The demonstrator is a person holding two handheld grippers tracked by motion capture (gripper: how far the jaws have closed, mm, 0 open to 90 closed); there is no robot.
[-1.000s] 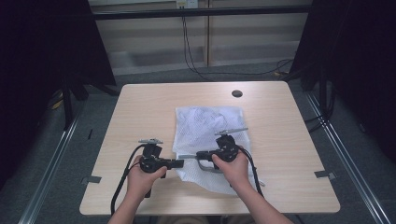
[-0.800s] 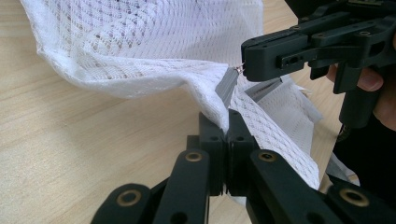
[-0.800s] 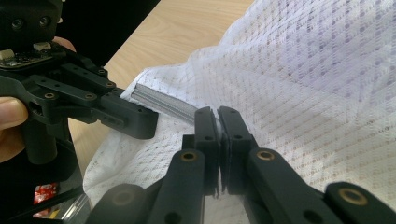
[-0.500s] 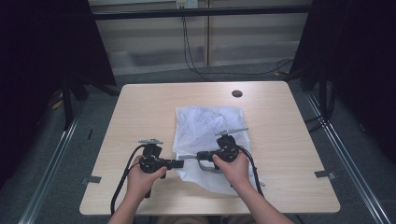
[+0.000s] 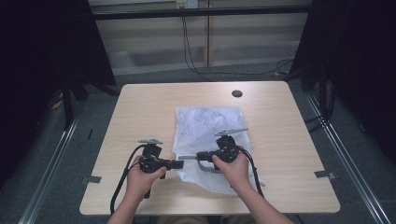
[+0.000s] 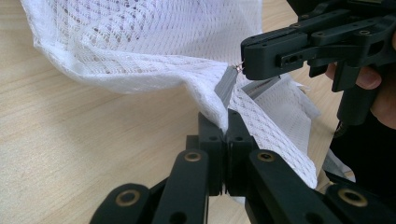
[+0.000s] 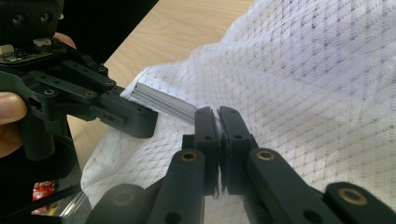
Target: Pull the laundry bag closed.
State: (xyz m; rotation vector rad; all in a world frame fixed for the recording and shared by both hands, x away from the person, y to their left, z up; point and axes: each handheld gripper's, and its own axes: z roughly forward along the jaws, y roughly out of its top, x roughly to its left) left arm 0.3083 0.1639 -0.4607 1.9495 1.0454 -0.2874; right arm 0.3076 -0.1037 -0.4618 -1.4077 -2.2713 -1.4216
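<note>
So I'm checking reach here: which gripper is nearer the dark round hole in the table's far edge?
Right. The right gripper sits over the mesh bag, nearly straight below the hole; the left gripper is farther left, at the bag's left edge.

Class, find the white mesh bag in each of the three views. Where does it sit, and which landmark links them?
High view: the white mesh bag lies at the centre, reaching slightly below the middle.
Left gripper view: the bag spans the top, draping down to the jaws.
Right gripper view: the bag covers the centre and right.
Shared landmark: its grey zipper strip.
</note>
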